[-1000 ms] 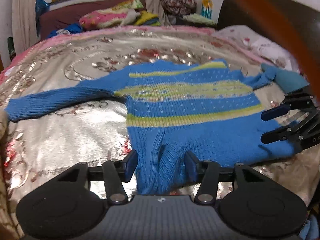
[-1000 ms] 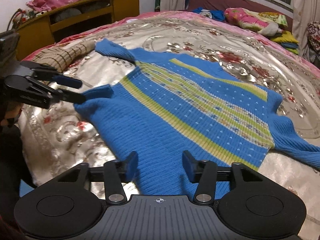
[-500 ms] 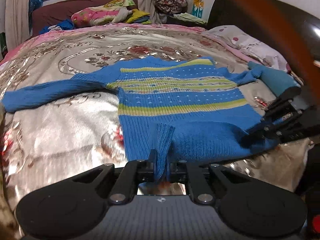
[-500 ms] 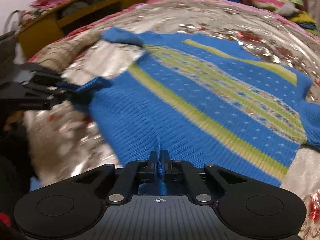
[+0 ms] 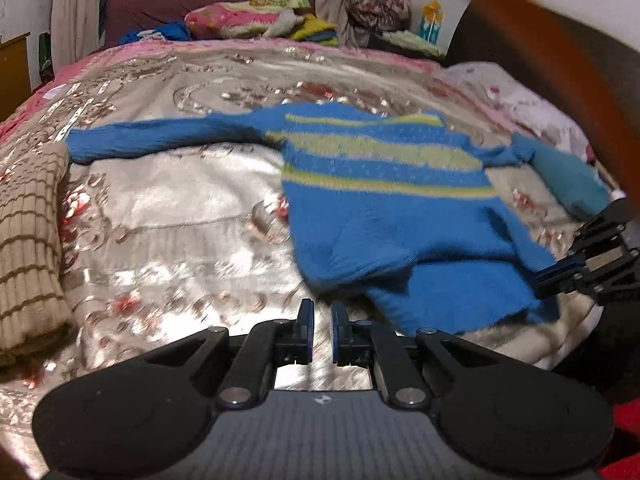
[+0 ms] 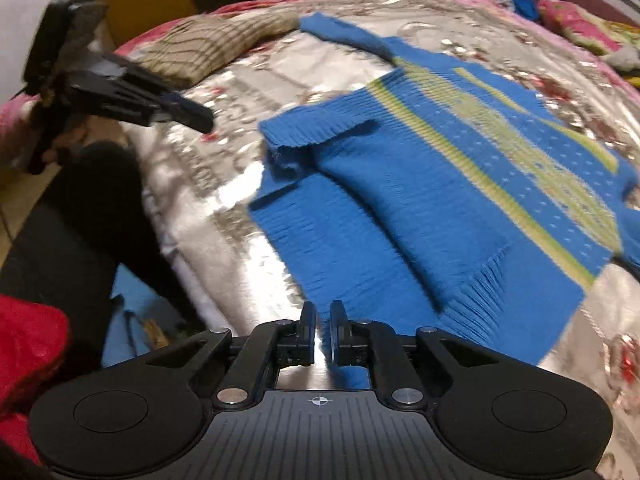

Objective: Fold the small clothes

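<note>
A blue knitted sweater with yellow-green stripes (image 5: pixel 384 184) lies spread on the shiny silver bedspread with a red and gold flower pattern (image 5: pixel 168 208), which serves as the landmark here: the sweater rests on the bedspread's near half, its neck end toward the pillows and its hem toward the bed's near edge. One sleeve stretches flat across the bedspread toward a beige ribbed knit with brown stripes (image 5: pixel 28 240) that sits at the bedspread's side edge. The sweater's hem is turned up and doubled back over its own body, so that a loose flap lies rumpled on top, with the ribbed edge showing in the right wrist view (image 6: pixel 320 136). The left gripper (image 5: pixel 322 320) hovers over bare bedspread just beside the folded hem, its jaws nearly together with only a narrow gap and no cloth between them. The right gripper (image 6: pixel 323 322) sits at the sweater's near edge above the bedspread; its jaws are opening from a near-closed stance, a slim gap shows between them, and no fabric is pinched there, though blue knit lies just beneath. Both views are blurred.
</note>
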Demonstrator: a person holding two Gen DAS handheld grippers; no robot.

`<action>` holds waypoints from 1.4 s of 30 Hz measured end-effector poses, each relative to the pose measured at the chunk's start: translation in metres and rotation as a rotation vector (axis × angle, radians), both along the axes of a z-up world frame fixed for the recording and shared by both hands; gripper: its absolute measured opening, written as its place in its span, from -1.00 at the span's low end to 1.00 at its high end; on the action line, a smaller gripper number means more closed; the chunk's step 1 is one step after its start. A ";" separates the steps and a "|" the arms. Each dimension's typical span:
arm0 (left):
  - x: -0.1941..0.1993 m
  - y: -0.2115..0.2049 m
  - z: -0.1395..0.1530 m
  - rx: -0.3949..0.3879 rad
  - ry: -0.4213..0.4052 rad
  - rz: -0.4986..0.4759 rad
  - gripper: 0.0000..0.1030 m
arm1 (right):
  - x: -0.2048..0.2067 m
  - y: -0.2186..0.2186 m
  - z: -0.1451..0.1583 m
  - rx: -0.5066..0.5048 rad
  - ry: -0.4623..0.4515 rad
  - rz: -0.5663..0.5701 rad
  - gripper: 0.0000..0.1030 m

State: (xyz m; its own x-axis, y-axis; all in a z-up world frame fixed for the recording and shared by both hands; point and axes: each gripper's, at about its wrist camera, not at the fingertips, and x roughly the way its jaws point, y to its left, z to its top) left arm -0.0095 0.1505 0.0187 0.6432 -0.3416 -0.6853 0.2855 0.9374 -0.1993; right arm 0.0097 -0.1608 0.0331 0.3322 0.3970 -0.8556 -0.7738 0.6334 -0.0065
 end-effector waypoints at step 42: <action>0.023 -0.072 -0.026 0.288 -0.062 0.304 -0.18 | 0.000 -0.059 -0.019 0.013 -0.080 -0.515 -0.83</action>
State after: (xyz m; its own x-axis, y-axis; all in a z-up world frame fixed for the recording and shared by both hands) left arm 0.0140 0.0781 -0.0069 0.7283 0.0703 -0.6817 -0.0096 0.9957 0.0924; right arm 0.0093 -0.2201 0.0136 0.5510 0.1751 -0.8159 -0.3588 0.9324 -0.0422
